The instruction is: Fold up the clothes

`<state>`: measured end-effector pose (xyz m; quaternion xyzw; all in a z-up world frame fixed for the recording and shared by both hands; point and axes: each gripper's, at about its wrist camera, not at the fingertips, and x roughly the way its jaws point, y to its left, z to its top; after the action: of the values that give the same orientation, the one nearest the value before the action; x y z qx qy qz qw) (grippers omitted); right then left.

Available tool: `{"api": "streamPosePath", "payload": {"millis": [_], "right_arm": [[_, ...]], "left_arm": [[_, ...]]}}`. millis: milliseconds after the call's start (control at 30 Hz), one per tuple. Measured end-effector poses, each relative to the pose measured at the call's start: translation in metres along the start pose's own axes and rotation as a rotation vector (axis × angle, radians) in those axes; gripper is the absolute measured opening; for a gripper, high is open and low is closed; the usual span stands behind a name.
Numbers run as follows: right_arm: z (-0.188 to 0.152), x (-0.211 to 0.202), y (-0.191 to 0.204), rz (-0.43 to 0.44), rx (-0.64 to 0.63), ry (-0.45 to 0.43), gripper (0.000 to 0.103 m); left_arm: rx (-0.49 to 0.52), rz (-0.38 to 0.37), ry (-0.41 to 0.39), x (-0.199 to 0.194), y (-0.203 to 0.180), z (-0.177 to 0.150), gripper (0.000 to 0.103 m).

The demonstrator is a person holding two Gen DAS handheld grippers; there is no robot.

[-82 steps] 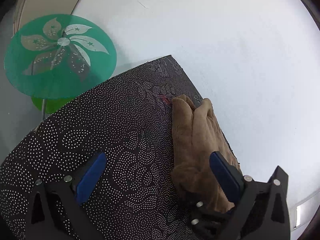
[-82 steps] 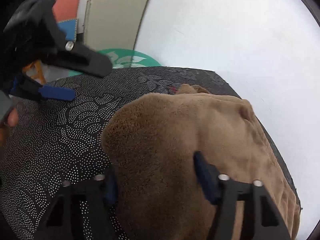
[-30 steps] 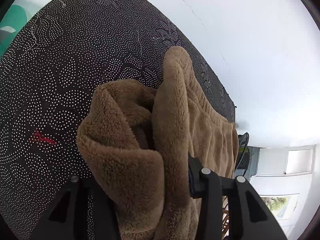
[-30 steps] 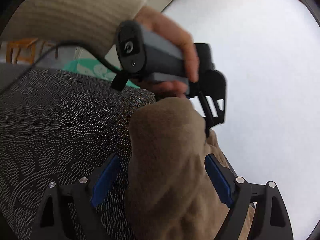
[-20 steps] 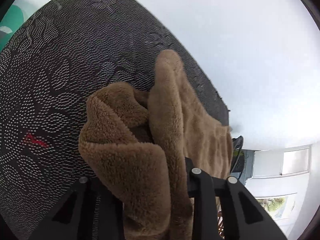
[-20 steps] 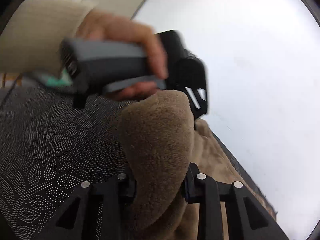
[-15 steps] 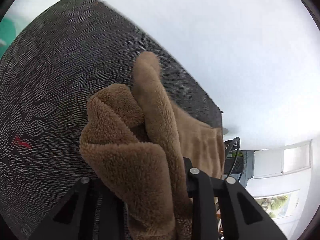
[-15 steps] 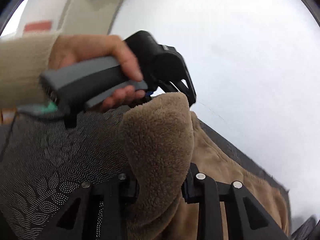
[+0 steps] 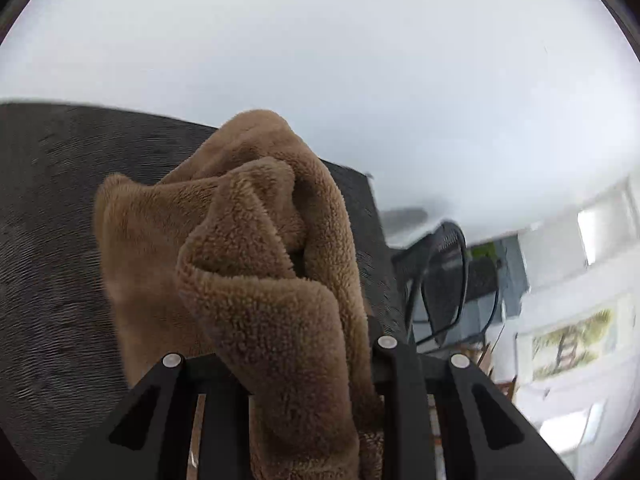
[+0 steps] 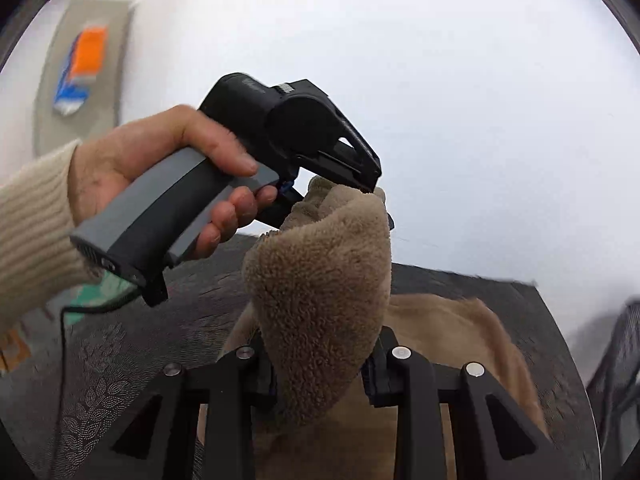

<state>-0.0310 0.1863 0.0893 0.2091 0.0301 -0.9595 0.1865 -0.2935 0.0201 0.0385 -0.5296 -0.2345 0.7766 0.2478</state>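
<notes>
A fluffy brown fleece garment [image 9: 256,264] is lifted off the dark dotted tablecloth [image 9: 48,216]. My left gripper [image 9: 296,364] is shut on a thick bunch of it, and the fleece hides the pads. In the right wrist view my right gripper [image 10: 320,364] is shut on another bunch of the garment [image 10: 320,300]. Just beyond it a hand [image 10: 168,168] with a cream ribbed sleeve holds the left gripper [image 10: 360,196], which pinches the far end of the same fold. The rest of the garment [image 10: 460,332] trails down onto the tablecloth [image 10: 112,360].
A white wall [image 9: 320,40] stands close behind the table. The table's corner [image 9: 366,176] lies to the right, with a black mesh chair [image 9: 444,280] beyond it. A beige panel with an orange and blue sign [image 10: 82,68] hangs on the wall at upper left.
Both grippers closed on the fleece and rose with it, lifting it off the table. Both rolled, and the views swung toward the table's right corner and the chair.
</notes>
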Motion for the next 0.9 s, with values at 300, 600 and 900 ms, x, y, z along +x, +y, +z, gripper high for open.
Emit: {"api": "streamPosePath", "payload": {"millis": [300, 600, 900], "right_arm": [[-0.051, -0.025, -0.112, -0.058, 0.300, 0.098, 0.031], [-0.076, -0.022, -0.115, -0.056, 0.492, 0.159, 0.070], [-0.051, -0.071, -0.182, -0.210, 0.483, 0.029, 0.073]], "left_arm": [[0.121, 0.160, 0.176, 0.127, -0.073, -0.014, 0.029], [0.172, 0.173, 0.230, 0.157, -0.098, -0.022, 0.086], [0.186, 0.114, 0.094, 0.090, -0.097, -0.039, 0.086]]}}
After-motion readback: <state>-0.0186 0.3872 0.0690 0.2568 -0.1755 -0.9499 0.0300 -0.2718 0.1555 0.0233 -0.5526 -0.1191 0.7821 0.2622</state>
